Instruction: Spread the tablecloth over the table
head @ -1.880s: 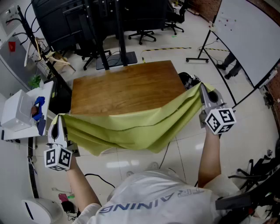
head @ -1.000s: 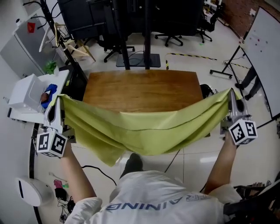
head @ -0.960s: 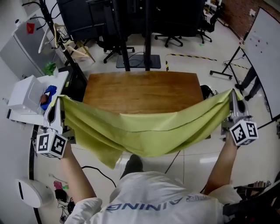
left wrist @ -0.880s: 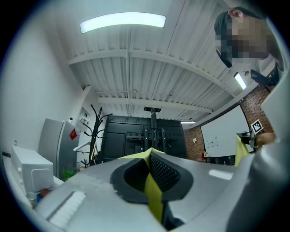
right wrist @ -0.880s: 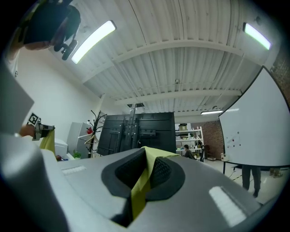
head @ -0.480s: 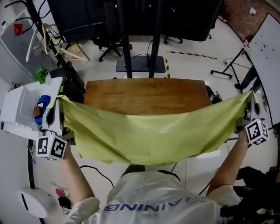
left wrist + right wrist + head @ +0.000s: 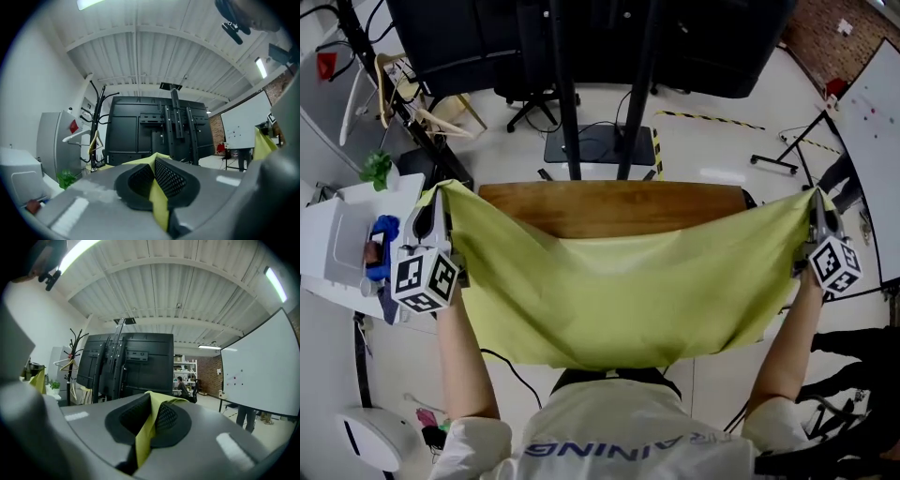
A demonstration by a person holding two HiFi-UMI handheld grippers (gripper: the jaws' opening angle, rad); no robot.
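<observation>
A yellow-green tablecloth hangs stretched between my two grippers, sagging in the middle over the near part of the wooden table. My left gripper is shut on the cloth's left corner at the table's left end. At the right end my right gripper is shut on the other corner. Both point level toward the far side. The table's far strip shows bare; its near part is hidden under the cloth.
A black screen stand with two poles rises just behind the table. A white cart with small items stands at the left, a coat rack behind it. A whiteboard stands at the right. A person's legs show beside it.
Both grippers have moved forward and apart with the cloth, which is now pulled wider and covers the near half of the table instead of hanging in front of it.
</observation>
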